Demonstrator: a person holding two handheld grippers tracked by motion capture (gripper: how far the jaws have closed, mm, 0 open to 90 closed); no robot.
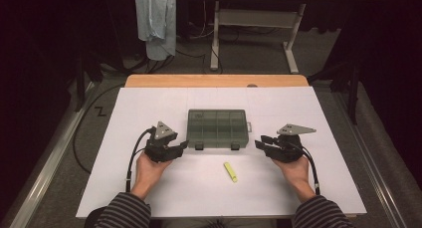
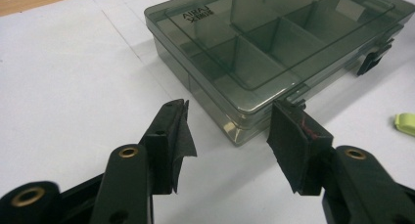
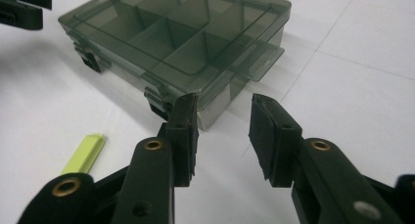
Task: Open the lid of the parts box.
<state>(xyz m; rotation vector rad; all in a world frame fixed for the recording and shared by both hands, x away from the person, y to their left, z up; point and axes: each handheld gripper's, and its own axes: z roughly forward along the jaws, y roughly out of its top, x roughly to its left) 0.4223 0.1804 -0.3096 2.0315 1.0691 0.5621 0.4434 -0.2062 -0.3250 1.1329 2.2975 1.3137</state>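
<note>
I see a smoky grey, see-through plastic compartment box [image 1: 217, 129] lying closed in the middle of the white table [image 1: 149, 108], with its latches on the near side. My left gripper [image 1: 183, 145] sits just left of the box's near left corner, jaws apart and holding nothing. My right gripper [image 1: 262, 141] sits just right of the near right corner, jaws also apart and empty. A small yellow-green flat strip [image 1: 230, 171] lies nearer me, between the grippers.

Compartment box [image 1: 217, 129]: smoky translucent grey-green, darker latches. Left tool [image 1: 183, 146] and right tool [image 1: 260, 142]: black, brass-coloured rivets, grey plates. Yellow-green marker [image 1: 230, 171] at 5 o'clock of box. Surface [image 1: 149, 103]: white. Sleeves [image 1: 124, 211]: grey-black stripes.
</note>
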